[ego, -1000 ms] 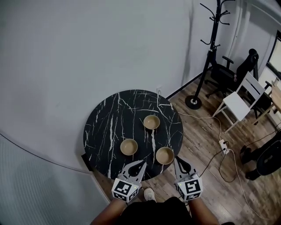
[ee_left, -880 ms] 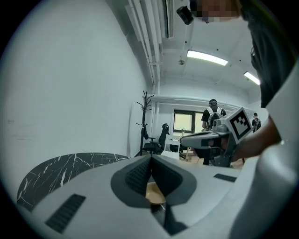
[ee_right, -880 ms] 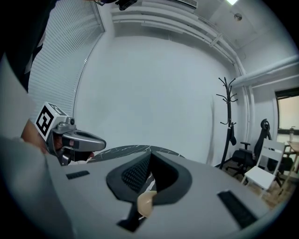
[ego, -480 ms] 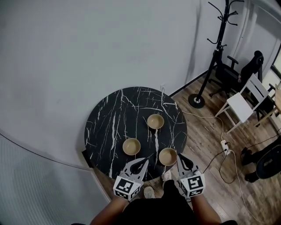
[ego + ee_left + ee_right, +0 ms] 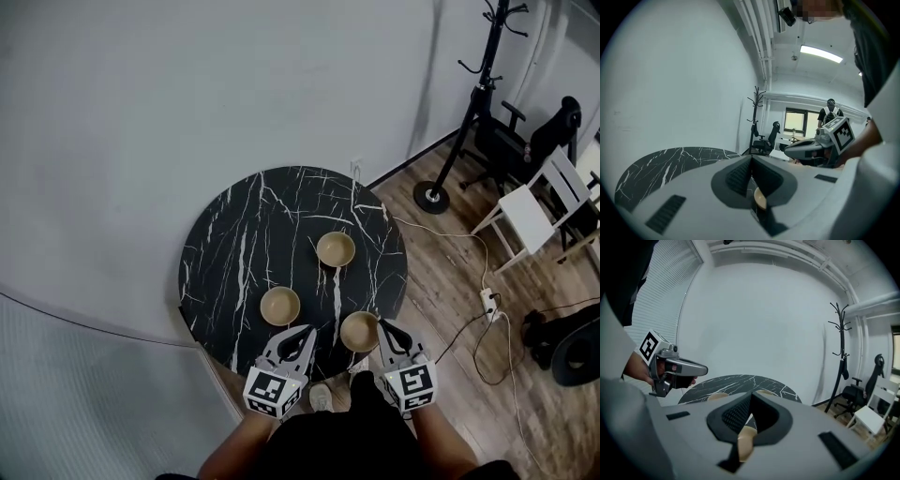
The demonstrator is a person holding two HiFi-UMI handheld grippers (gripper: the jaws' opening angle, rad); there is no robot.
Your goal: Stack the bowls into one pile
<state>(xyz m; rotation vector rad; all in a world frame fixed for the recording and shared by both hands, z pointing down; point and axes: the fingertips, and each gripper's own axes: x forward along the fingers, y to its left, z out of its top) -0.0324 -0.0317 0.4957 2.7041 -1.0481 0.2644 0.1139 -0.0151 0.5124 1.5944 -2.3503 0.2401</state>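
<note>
Three tan bowls stand apart on the round black marble table (image 5: 244,234): a far bowl (image 5: 336,248), a near-left bowl (image 5: 280,306) and a near-right bowl (image 5: 359,330). My left gripper (image 5: 306,329) hovers at the table's near edge, just right of the near-left bowl, its jaws together and empty. My right gripper (image 5: 381,323) is shut and empty, its tip close beside the near-right bowl's right rim. In the right gripper view, a bowl (image 5: 746,437) shows through the gap under the closed jaws (image 5: 750,397). The left gripper view also shows a bowl's edge (image 5: 759,199) below its jaws (image 5: 751,158).
A grey wall runs behind the table. To the right, on the wooden floor, stand a black coat rack (image 5: 483,94), an office chair (image 5: 534,141) and a white chair (image 5: 539,206). A power strip with cables (image 5: 489,300) lies near the table's right side.
Both grippers have come forward and down, up to the table's near edge, the right one up beside the near-right bowl. The bowls have not moved.
</note>
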